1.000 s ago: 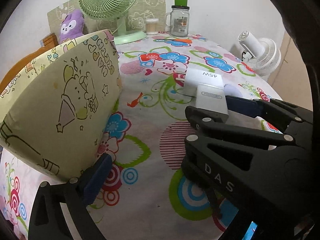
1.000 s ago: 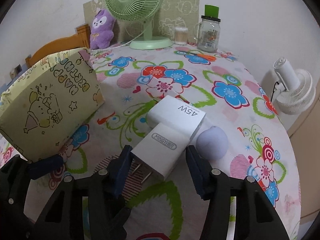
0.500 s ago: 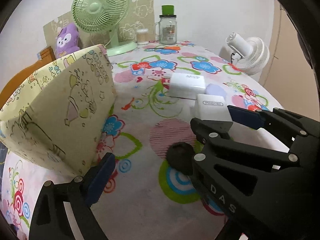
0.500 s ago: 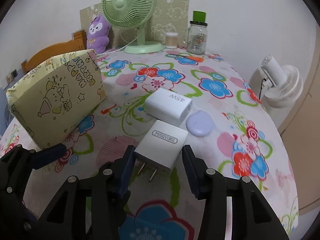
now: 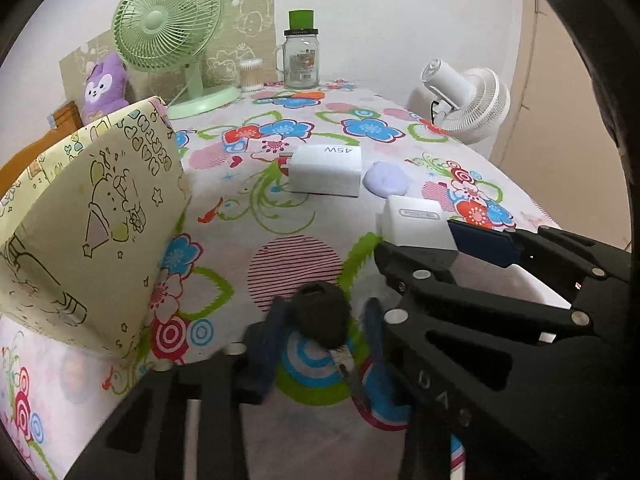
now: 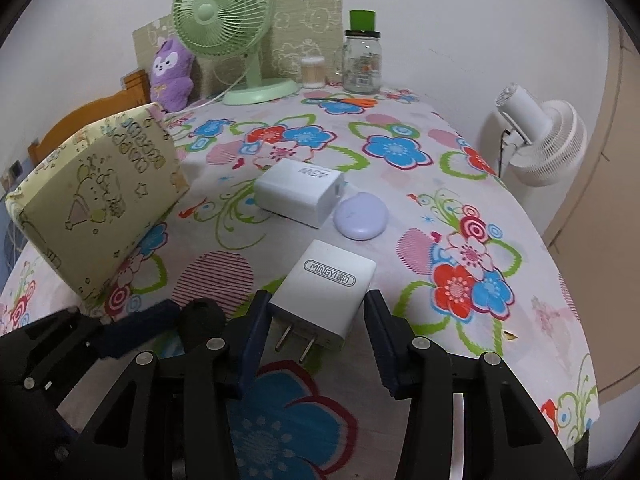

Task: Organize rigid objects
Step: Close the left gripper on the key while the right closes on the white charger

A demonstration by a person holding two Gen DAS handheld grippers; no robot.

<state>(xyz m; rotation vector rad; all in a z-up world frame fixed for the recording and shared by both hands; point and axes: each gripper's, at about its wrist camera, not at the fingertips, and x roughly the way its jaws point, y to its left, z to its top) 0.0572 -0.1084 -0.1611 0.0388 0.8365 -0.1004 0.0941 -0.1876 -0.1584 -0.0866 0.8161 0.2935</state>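
A white MINGYI plug charger [image 6: 326, 290] lies on the flowered tablecloth, prongs toward me. My right gripper [image 6: 314, 332] is open, one finger on each side of the charger's prong end, not touching. The charger also shows in the left wrist view [image 5: 416, 222]. My left gripper [image 5: 320, 340] straddles a black round-headed key [image 5: 322, 318]; its fingers stand close beside the head, with blur. A white 45W charger [image 6: 298, 192] and a lilac round case [image 6: 362, 216] lie further back.
A yellow birthday-print box [image 6: 100, 204] stands tilted at the left. A green desk fan [image 6: 230, 28], purple plush [image 6: 172, 74], cotton swab jar and glass jar [image 6: 362, 64] stand at the back. A white fan [image 6: 540, 140] stands beyond the table's right edge.
Both grippers pulled back toward the near edge. The left gripper swung right and narrowed around the black key. The MINGYI charger now lies apart from the 45W charger.
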